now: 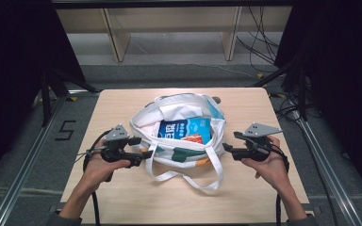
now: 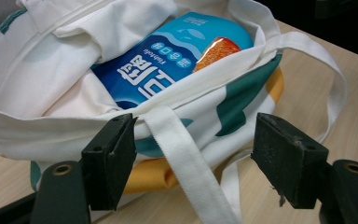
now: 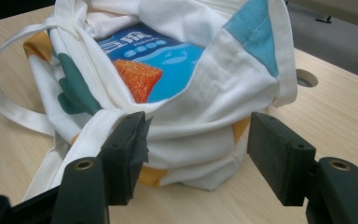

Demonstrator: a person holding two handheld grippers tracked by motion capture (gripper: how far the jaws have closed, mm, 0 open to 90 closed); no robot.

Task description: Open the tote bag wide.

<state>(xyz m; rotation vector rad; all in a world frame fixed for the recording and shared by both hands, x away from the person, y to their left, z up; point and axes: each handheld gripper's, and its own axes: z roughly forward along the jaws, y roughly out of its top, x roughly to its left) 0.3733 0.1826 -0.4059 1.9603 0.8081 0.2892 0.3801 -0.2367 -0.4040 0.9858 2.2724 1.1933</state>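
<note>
A white tote bag (image 1: 184, 109) with green, orange and blue patches lies open in the middle of the wooden table (image 1: 122, 197). Inside it lies a blue snack packet (image 1: 185, 129) with an orange picture. My left gripper (image 1: 145, 147) is at the bag's left rim with its jaws open. In the left gripper view the bag (image 2: 42, 79), the packet (image 2: 168, 60) and a white strap (image 2: 186, 163) sit between the wide-apart jaws of that gripper (image 2: 193, 149). My right gripper (image 1: 230, 141) is open at the bag's right side. In the right gripper view the bag's folded cloth (image 3: 214, 93) lies between the pads of that gripper (image 3: 196, 149), with the packet (image 3: 168, 60) beyond.
One handle loop (image 1: 188, 181) trails over the table towards the front edge. A round cable hole (image 3: 306, 77) is in the tabletop past the bag. Beyond the far edge stand wooden shelf legs (image 1: 115, 40) and loose cables (image 1: 259, 42) on the floor.
</note>
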